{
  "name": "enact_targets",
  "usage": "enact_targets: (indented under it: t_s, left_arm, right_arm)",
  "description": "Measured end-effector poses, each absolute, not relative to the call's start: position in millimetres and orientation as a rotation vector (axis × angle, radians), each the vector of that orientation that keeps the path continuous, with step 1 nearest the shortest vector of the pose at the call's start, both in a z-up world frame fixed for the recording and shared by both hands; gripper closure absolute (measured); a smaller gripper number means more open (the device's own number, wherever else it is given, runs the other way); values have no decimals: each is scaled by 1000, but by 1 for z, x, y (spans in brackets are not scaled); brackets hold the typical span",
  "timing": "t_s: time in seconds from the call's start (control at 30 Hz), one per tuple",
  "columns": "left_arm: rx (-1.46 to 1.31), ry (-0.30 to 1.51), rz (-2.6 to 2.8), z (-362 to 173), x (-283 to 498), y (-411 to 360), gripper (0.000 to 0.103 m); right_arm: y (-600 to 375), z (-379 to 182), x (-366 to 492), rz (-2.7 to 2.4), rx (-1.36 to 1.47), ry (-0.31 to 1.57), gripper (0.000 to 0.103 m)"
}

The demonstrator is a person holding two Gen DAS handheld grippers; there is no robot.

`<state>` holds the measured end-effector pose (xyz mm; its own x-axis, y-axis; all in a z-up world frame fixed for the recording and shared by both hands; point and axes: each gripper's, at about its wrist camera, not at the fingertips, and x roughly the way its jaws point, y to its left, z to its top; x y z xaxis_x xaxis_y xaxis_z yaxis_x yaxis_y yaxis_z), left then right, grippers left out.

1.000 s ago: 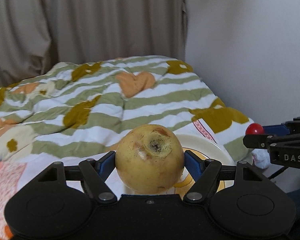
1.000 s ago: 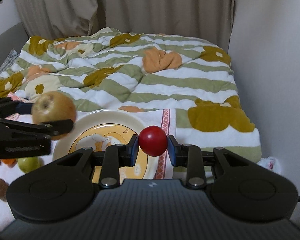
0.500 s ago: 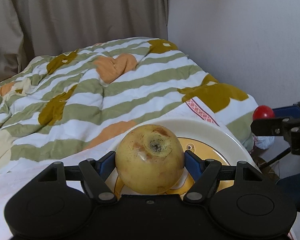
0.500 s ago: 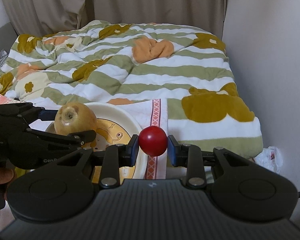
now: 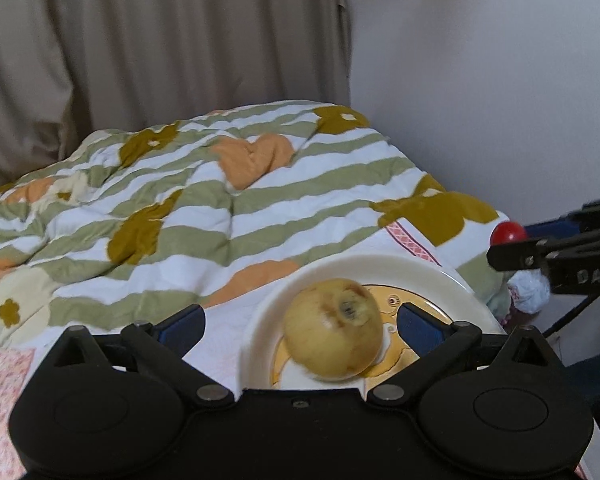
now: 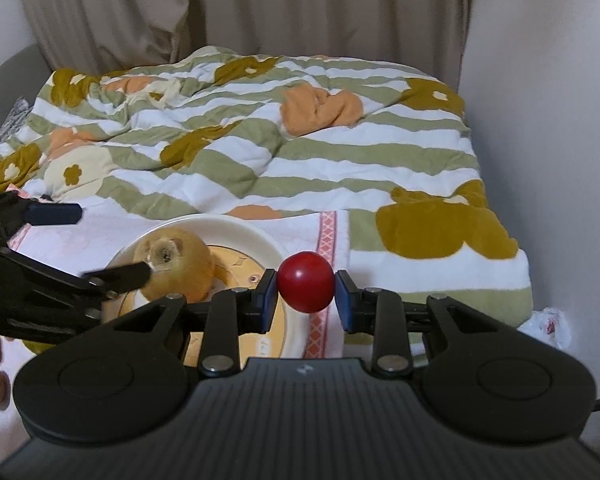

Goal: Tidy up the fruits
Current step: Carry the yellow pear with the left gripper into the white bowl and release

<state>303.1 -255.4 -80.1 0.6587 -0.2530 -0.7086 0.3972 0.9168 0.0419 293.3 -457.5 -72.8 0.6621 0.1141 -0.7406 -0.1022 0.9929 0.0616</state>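
Left wrist cam: the left gripper (image 5: 300, 326) has its fingers spread wide, and the blurry yellow apple (image 5: 334, 338) sits loose on the cream plate (image 5: 380, 266). Right wrist cam: the right gripper (image 6: 306, 294) is clamped on the little red tomato (image 6: 306, 287), just right of that plate on the striped quilt (image 6: 300, 168).

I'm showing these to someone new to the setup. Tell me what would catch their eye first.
The small red fruit stands out most, pinched in the right tool just right of the plate. Next is the yellow apple, blurred, over the plate between the left tool's spread pads, which do not touch it. Behind both lies the green-striped quilt with its mustard flowers.
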Motion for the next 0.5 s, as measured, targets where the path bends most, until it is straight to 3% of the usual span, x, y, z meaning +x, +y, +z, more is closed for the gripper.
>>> enact_targets:
  t_s: [0.5]
  left_arm:
    - [125,771,-232,-53,265,-205,0]
  right_arm:
    - [-409,-120,313,283,-157,865,57]
